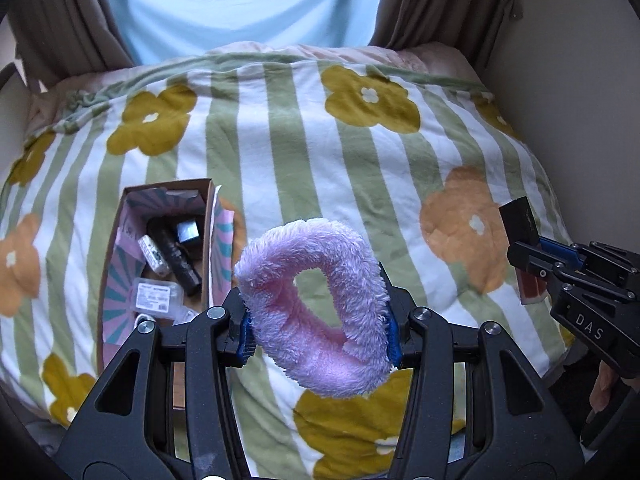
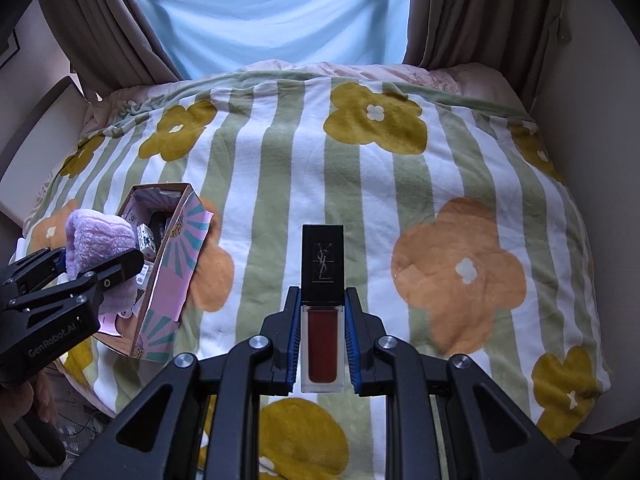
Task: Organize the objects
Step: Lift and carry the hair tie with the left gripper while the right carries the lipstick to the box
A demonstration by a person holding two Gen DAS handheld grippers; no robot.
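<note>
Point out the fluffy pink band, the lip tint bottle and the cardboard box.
fluffy pink band [image 1: 280, 280]: left wrist view, on its plush left side, beside the hole.
lip tint bottle [image 2: 322, 346]: right wrist view, on the red-filled clear body.
cardboard box [image 2: 172, 280]: right wrist view, on its patterned outer side wall.

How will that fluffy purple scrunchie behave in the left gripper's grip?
The fluffy purple scrunchie probably squashes and flops: its loop sags out of round in the left gripper. Plush pile suggests a light, non-slippery load that won't roll.
</note>
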